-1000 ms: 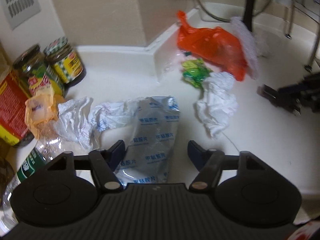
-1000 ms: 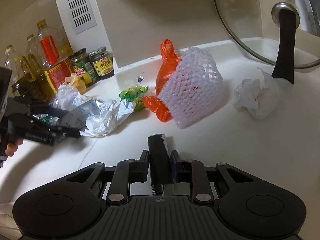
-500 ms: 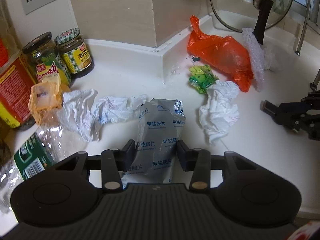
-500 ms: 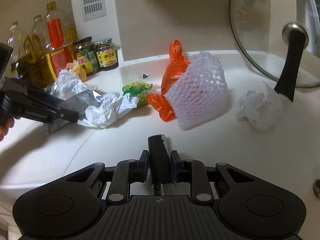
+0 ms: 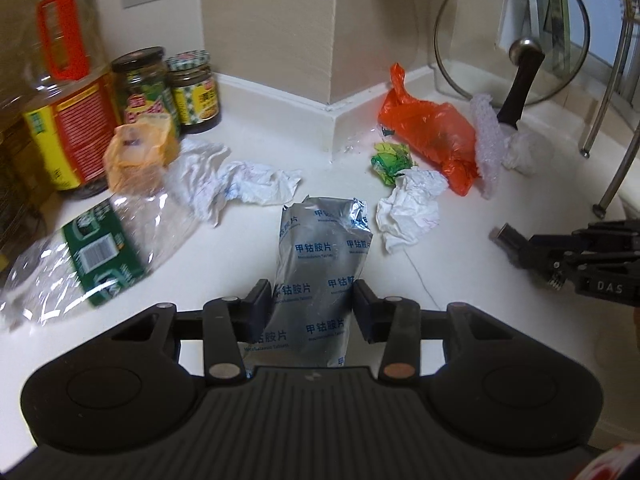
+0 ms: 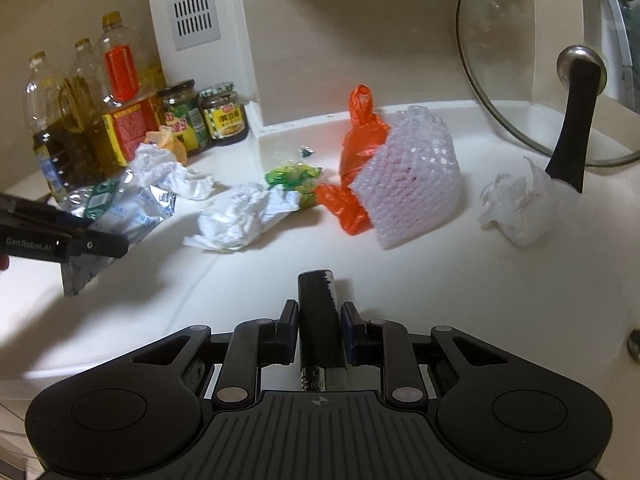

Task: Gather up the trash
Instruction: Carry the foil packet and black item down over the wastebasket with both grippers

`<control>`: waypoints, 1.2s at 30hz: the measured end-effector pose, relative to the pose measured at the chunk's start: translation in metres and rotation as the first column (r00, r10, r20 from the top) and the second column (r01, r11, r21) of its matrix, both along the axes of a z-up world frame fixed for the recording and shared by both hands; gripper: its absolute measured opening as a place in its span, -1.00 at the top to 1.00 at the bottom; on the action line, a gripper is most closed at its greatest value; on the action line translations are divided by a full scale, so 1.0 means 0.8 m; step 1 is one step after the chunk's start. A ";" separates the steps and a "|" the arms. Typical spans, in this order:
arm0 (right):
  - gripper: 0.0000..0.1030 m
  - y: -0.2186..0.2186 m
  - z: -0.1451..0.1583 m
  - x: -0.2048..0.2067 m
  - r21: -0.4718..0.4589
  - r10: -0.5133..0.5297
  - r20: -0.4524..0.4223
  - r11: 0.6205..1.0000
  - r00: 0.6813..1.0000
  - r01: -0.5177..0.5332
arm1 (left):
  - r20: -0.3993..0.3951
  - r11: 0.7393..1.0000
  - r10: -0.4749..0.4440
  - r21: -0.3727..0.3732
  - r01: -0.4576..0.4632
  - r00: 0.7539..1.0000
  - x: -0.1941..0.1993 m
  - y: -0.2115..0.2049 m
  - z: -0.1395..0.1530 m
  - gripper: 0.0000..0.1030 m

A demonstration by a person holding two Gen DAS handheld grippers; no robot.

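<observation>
Foil pouch (image 5: 320,272) pinched in left gripper (image 5: 313,305), slick, may slip; right gripper (image 6: 320,326) clamps black battery (image 6: 319,312), could drop near counter (image 6: 460,300) front edge.

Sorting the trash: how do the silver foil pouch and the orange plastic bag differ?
The silver foil pouch is flat, printed with blue characters and clamped in the left tool. The orange plastic bag is plain, bulging, knotted on top, and lies untouched by the wall corner. Both are crinkled packaging.

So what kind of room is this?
Probably a home kitchen: a white countertop holds tall plastic cooking-oil bottles and glass sauce jars, and a round glass pot lid leans against the wall.
</observation>
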State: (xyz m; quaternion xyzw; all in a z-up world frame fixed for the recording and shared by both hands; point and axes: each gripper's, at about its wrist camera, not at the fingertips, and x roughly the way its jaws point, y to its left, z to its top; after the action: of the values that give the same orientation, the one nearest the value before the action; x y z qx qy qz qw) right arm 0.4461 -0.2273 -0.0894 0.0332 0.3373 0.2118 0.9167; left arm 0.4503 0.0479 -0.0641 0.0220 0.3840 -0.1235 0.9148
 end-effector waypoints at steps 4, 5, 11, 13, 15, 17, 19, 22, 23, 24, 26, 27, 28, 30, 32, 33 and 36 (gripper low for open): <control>0.55 0.011 0.008 -0.024 0.025 0.000 -0.001 1.000 1.000 0.000 | 0.002 1.000 0.018 -0.024 -0.018 1.000 -0.031 0.009 0.005 0.22; 0.55 0.015 0.010 -0.030 0.029 0.000 -0.001 1.000 1.000 0.000 | 0.002 0.999 0.021 -0.030 -0.021 1.000 -0.039 0.011 0.006 0.22; 0.55 0.040 0.022 -0.078 0.052 0.004 0.002 0.999 1.000 -0.004 | -0.010 0.996 0.027 -0.080 -0.027 1.000 -0.088 0.024 0.008 0.22; 0.55 0.048 0.025 -0.094 0.060 0.007 0.005 0.998 1.000 -0.008 | -0.011 0.995 0.024 -0.094 -0.025 1.000 -0.107 0.026 0.009 0.22; 0.55 0.055 0.028 -0.112 0.068 0.006 0.006 0.998 1.000 -0.006 | -0.010 0.994 0.016 -0.110 -0.017 1.000 -0.127 0.028 0.011 0.22; 0.55 0.062 0.029 -0.130 0.075 0.002 0.005 0.997 1.000 -0.003 | -0.008 0.993 0.007 -0.120 -0.008 1.000 -0.147 0.029 0.013 0.22; 0.55 0.069 0.029 -0.150 0.080 -0.001 0.004 0.997 1.000 0.001 | -0.009 0.992 -0.002 -0.130 0.001 1.000 -0.166 0.031 0.014 0.22; 0.55 0.077 0.027 -0.177 0.086 -0.006 -0.006 0.996 1.000 0.006 | -0.013 0.989 -0.016 -0.145 0.014 1.000 -0.194 0.035 0.014 0.22; 0.55 0.079 0.026 -0.186 0.088 -0.006 -0.010 0.996 1.000 0.007 | -0.014 0.988 -0.020 -0.150 0.018 1.000 -0.203 0.037 0.013 0.22; 0.55 0.082 0.025 -0.195 0.090 -0.007 -0.017 0.996 1.000 0.008 | -0.018 0.988 -0.024 -0.155 0.021 1.000 -0.211 0.038 0.013 0.22; 0.55 0.086 0.022 -0.211 0.097 -0.009 -0.031 0.995 0.999 0.012 | -0.026 0.987 -0.023 -0.162 0.019 0.999 -0.228 0.041 0.011 0.22; 0.55 0.088 0.021 -0.218 0.103 -0.009 -0.039 0.995 0.999 0.013 | -0.029 0.986 -0.024 -0.165 0.019 0.999 -0.236 0.041 0.010 0.22; 0.55 0.090 0.020 -0.224 0.106 -0.008 -0.045 0.994 0.999 0.013 | -0.031 0.986 -0.022 -0.166 0.016 0.999 -0.243 0.042 0.010 0.22; 0.55 0.092 0.017 -0.235 0.108 -0.007 -0.058 0.994 0.998 0.013 | -0.036 0.985 -0.019 -0.173 0.012 0.999 -0.256 0.045 0.008 0.22; 0.55 0.093 0.012 -0.242 0.116 -0.006 -0.080 0.993 0.997 0.015 | -0.043 0.983 -0.012 -0.181 0.004 0.999 -0.267 0.047 0.006 0.22; 0.55 0.093 0.009 -0.246 0.120 -0.005 -0.093 0.993 0.996 0.016 | -0.046 0.983 -0.009 -0.184 0.001 0.999 -0.272 0.049 0.005 0.22; 0.55 0.093 -0.003 -0.255 0.112 -0.001 -0.118 0.994 0.993 0.014 | -0.065 0.981 0.007 -0.191 -0.020 0.998 -0.285 0.049 -0.003 0.22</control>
State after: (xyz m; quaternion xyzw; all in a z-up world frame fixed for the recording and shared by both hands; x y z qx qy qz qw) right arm 0.2425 -0.1527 -0.0914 0.0984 0.3780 0.2247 0.8927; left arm 0.2224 0.0873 -0.0665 -0.0729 0.3993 -0.1544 0.9008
